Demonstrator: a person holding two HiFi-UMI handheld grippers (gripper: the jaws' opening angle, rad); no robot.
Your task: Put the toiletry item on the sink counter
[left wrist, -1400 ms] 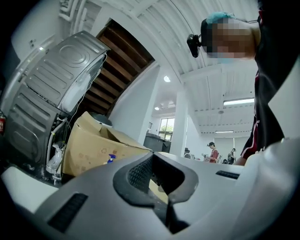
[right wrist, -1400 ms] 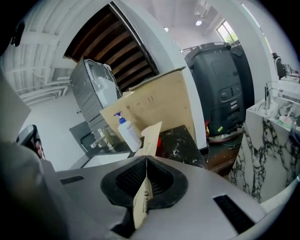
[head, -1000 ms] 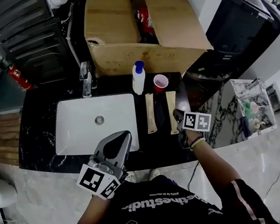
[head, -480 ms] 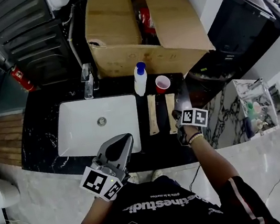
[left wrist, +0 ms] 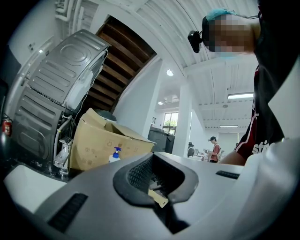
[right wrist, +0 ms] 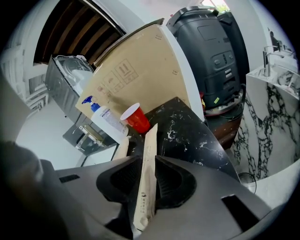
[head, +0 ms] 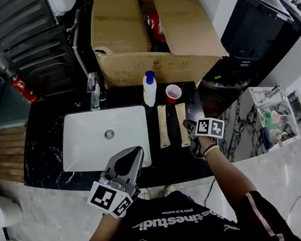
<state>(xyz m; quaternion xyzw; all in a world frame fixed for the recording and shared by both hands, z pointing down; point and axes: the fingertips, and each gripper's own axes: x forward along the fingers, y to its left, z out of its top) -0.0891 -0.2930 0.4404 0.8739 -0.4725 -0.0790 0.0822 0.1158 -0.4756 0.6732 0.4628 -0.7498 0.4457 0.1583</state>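
Two long tan toiletry packets lie on the black marble sink counter (head: 44, 135), to the right of the white basin (head: 85, 139). The left packet (head: 163, 125) lies free. My right gripper (head: 191, 134) is shut on the near end of the right packet (head: 182, 118); in the right gripper view that packet (right wrist: 149, 154) runs out between the pads of the right gripper (right wrist: 149, 174) toward a red cup (right wrist: 137, 118). My left gripper (head: 127, 160) hovers at the basin's near edge, shut and holding nothing; the left gripper (left wrist: 154, 177) shows closed jaws in its own view too.
A blue-capped pump bottle (head: 148, 88) and the red cup (head: 173, 91) stand at the counter's back edge. A faucet (head: 94, 91) sits behind the basin. A big open cardboard box (head: 125, 35) rises behind the counter. A marble stand (head: 254, 122) is on the right.
My right gripper and its packet have shifted slightly left on the counter. The left gripper has stayed about where it was.
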